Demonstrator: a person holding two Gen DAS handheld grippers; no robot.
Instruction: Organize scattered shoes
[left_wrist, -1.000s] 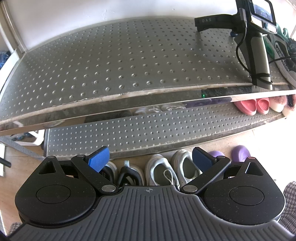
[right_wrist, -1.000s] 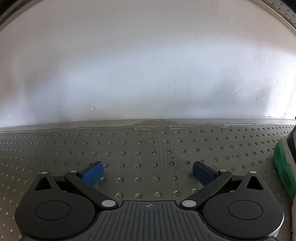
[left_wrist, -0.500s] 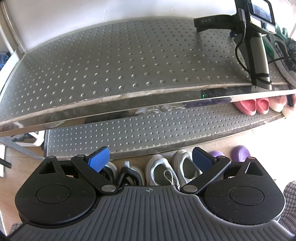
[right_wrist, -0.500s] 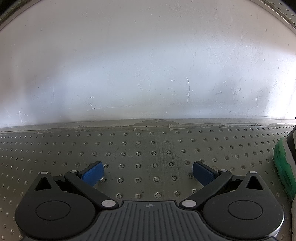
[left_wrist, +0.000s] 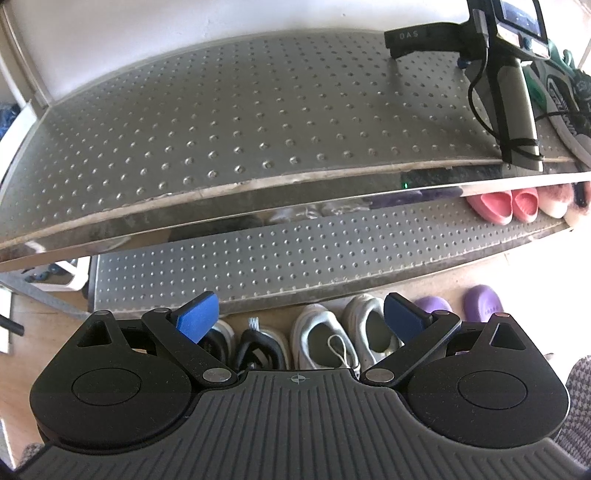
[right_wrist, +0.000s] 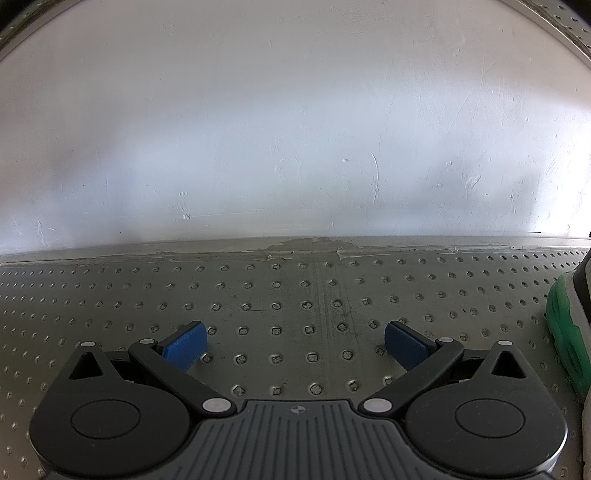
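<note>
The left gripper (left_wrist: 299, 319) hangs in front of the rack with its blue pads spread wide and nothing between them. Below and beyond them, on the floor under the bottom shelf (left_wrist: 295, 254), runs a row of shoes: a dark pair (left_wrist: 255, 343) at the left, a white pair (left_wrist: 343, 332) in the middle, purple clogs (left_wrist: 480, 301) to the right. The white pair sits straight ahead in the gap between the pads, but well below them. Pink slippers (left_wrist: 502, 201) lie at the right end of the bottom shelf. The top shelf (left_wrist: 229, 122) is mostly bare.

The right gripper (right_wrist: 295, 341), also spread and empty, rests low over the top shelf facing the wall (right_wrist: 295, 129). A green-soled sneaker (right_wrist: 567, 336) stands just beside its right pad, outside the gap, at the shelf's right end.

Risks, as I judge them:
- Reaching down for the white pair, the left gripper could knock the bottom shelf's front edge, since the shoes are tucked partly under it.
- Closing on a soft upper or the loose lace could let the shoe sag and slip.
- If the right gripper swings right, it could push the sneaker toward the shelf end.
- The two grippers are close at the top shelf's right side and could collide.
</note>
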